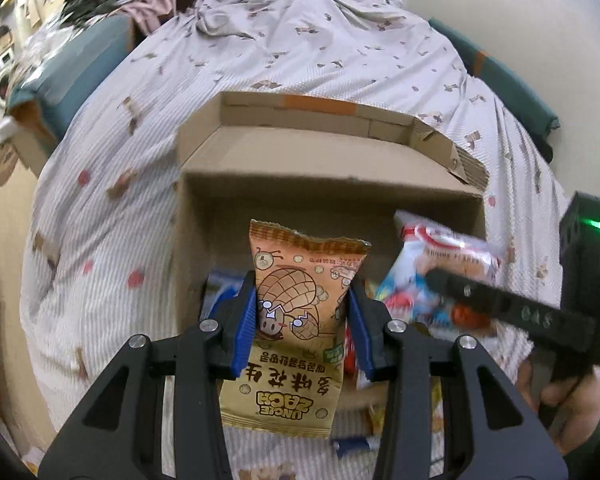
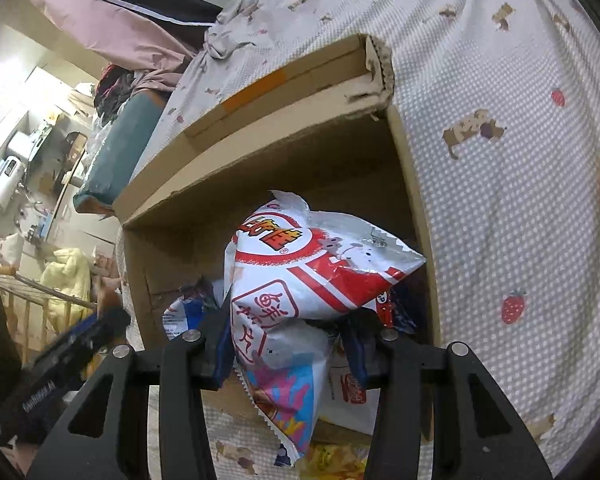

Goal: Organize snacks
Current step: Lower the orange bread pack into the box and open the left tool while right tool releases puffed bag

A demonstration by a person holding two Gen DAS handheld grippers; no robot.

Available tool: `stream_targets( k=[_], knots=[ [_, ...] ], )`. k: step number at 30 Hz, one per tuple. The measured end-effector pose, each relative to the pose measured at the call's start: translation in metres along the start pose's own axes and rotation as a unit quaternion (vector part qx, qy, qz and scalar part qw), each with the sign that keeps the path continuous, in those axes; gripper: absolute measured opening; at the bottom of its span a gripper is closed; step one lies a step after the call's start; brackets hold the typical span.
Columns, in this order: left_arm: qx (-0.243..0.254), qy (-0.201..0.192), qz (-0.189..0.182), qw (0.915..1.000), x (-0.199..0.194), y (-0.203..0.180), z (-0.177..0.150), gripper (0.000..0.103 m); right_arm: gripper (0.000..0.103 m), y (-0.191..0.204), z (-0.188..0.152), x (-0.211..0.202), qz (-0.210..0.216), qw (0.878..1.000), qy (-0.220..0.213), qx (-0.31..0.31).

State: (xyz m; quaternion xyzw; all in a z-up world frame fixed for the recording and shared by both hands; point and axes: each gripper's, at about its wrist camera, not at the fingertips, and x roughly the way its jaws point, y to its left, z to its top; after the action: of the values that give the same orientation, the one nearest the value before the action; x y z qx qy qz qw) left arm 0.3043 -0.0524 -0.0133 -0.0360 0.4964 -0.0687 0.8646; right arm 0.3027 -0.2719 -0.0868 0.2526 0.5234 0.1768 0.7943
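carrying two packs over the open cardboard box (image 1: 332, 196) on the bed (image 1: 112, 220): left gripper (image 1: 302, 322) jaws pinching the peanut bag (image 1: 300, 312), right gripper (image 2: 296, 354) jaws pinching the white-and-red snack bag (image 2: 316, 276). some packets already inside; a few near the box, still outside.

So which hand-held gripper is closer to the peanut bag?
Left. The left hand-held gripper is clamped on the peanut bag itself, over the cardboard box. The right hand-held gripper is off to its right, holding the red-and-white snack bag.
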Motion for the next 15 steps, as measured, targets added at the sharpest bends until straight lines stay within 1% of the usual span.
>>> stream_targets(
  k=[2,3,5,8,10,13,15],
  knots=[
    [0.0,0.015,0.004,0.9999,0.014,-0.002,0.01,0.037,0.047,-0.006,0.002,0.004,0.018,1.0,0.007,0.019],
    [-0.004,0.019,0.008,0.9998,0.019,-0.002,0.013,0.037,0.047,-0.01,0.004,0.006,0.03,0.999,0.012,0.03],
    [-0.002,0.023,0.018,0.9996,0.029,-0.005,0.021,0.037,0.047,-0.014,0.006,0.007,0.041,0.998,0.017,0.046],
    [0.0,0.025,0.028,0.9993,0.039,-0.009,0.029,0.037,0.048,-0.014,0.007,0.006,0.044,0.998,0.016,0.047],
    [-0.011,0.026,0.026,0.9992,0.044,-0.009,0.034,0.037,0.049,-0.014,0.008,0.004,0.042,0.998,0.012,0.044],
    [-0.01,0.027,0.032,0.9991,0.049,-0.013,0.039,0.037,0.049,-0.015,0.009,0.004,0.046,0.998,0.009,0.052],
    [-0.007,0.031,0.028,0.9991,0.052,-0.017,0.04,0.038,0.049,-0.016,0.009,0.001,0.051,0.997,0.006,0.053]
  ],
)
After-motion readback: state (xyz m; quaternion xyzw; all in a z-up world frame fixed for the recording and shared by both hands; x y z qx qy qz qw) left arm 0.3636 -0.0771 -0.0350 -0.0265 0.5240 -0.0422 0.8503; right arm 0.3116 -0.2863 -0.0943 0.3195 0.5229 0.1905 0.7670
